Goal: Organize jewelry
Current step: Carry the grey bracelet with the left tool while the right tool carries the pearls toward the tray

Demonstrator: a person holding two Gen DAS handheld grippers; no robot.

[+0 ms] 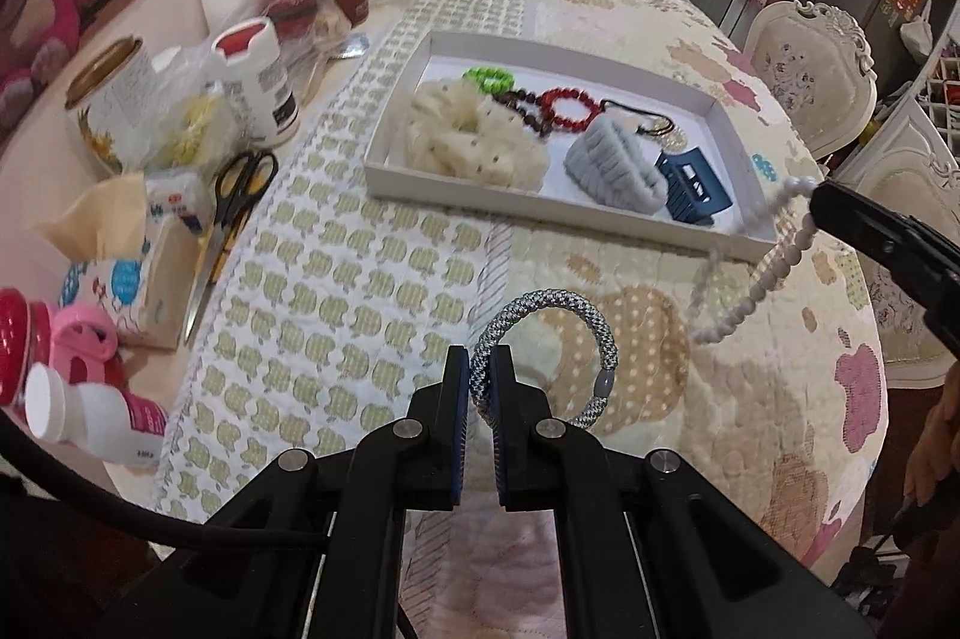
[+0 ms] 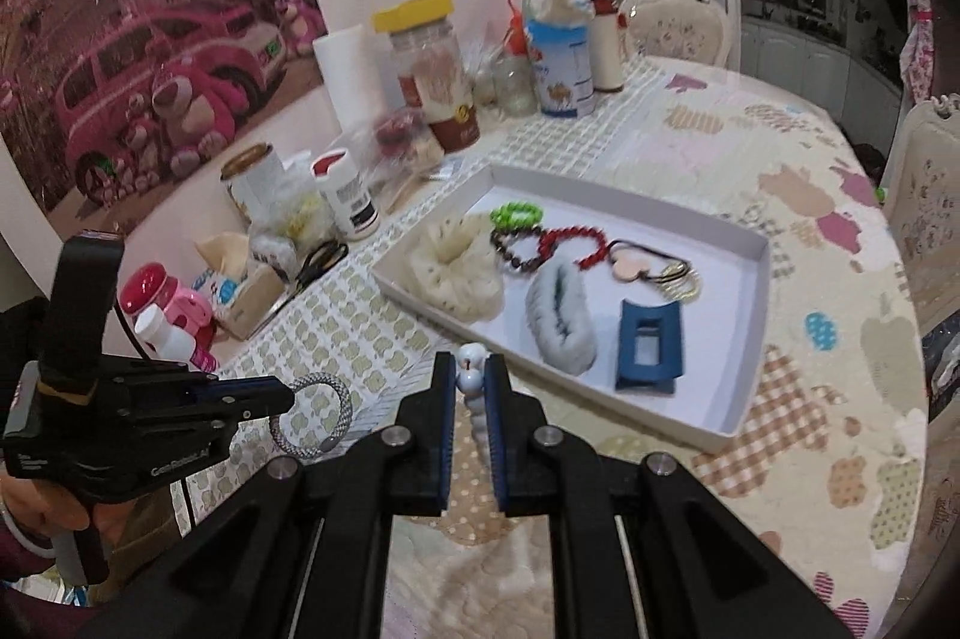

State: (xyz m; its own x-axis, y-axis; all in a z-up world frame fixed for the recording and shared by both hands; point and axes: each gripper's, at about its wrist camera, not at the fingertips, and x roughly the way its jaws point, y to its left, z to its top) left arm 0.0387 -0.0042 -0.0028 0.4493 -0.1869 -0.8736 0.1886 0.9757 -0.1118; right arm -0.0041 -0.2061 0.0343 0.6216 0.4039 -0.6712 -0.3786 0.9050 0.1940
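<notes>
Left wrist view tells me I'm nearly done: my left tool (image 1: 480, 369) pinches the braided hair tie (image 1: 549, 333), my right tool (image 2: 471, 375) grips the white bead bracelet (image 1: 750, 261), both short of the tray (image 1: 564, 51) ahead holding everything else.

Left gripper (image 1: 480, 375) held low over the tabletop's near edge, fingers (image 1: 455, 399) pointing toward the far side, jaws pinched on a braided hair tie (image 1: 576, 321). Right gripper (image 2: 471, 387) alongside, level, jaws clamped on a white bead bracelet (image 2: 474, 399) dangling between them. Left hand (image 2: 36, 507) wrapped round the handle, sleeve showing at the wrist
</notes>
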